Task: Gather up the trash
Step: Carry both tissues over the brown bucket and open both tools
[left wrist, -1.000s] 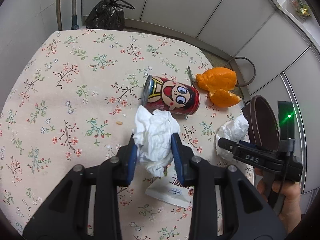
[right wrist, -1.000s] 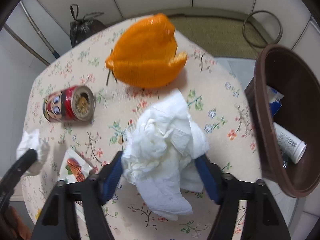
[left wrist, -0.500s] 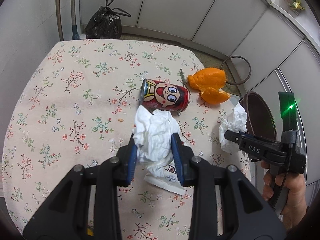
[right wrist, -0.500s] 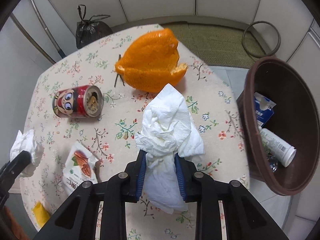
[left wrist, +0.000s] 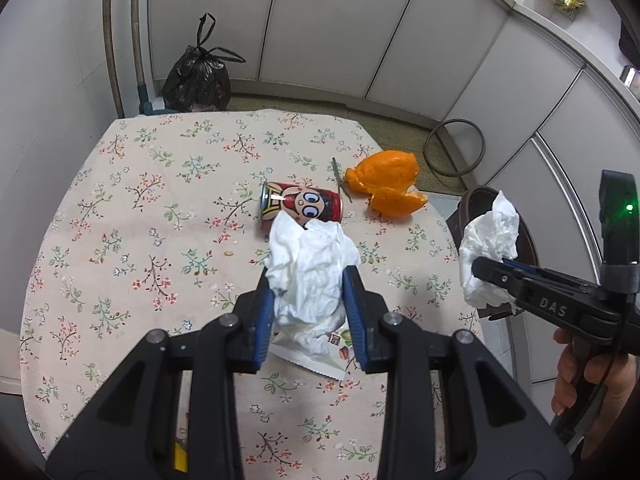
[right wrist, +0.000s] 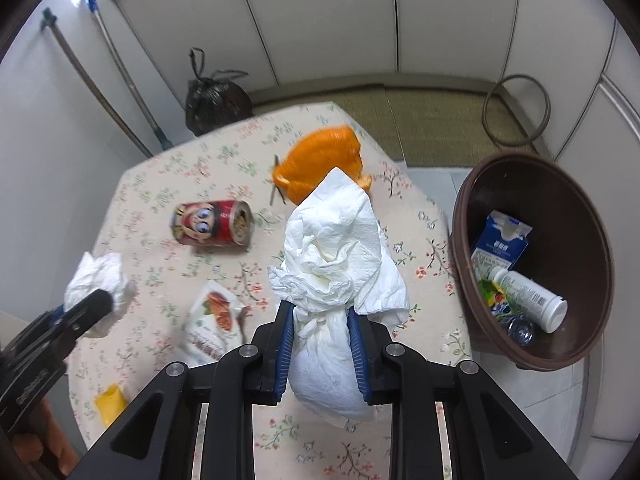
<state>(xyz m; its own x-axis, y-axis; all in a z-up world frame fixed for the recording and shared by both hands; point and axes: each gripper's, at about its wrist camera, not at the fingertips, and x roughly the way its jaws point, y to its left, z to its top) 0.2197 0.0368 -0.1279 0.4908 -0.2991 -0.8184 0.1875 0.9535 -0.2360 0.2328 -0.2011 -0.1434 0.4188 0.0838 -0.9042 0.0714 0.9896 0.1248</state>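
1. Both views are bright, soft even indoor light, only faint shadows.
2. Heavy fisheye bending, black vignette in the corners.
3. Right wrist view has motion blur on the can (right wrist: 212,222) and peel (right wrist: 320,160).
4. Left wrist view is sharp.

Both of your claws grip crumpled, soft white paper tissue (left wrist: 310,276) and tissue (right wrist: 340,280). Matt floral cloth covers the tabletop (left wrist: 160,240). A glossy printed metal can (left wrist: 302,208) lies there beside dimpled orange peel (left wrist: 386,184). The brown bin (right wrist: 532,260) looks like smooth plastic.
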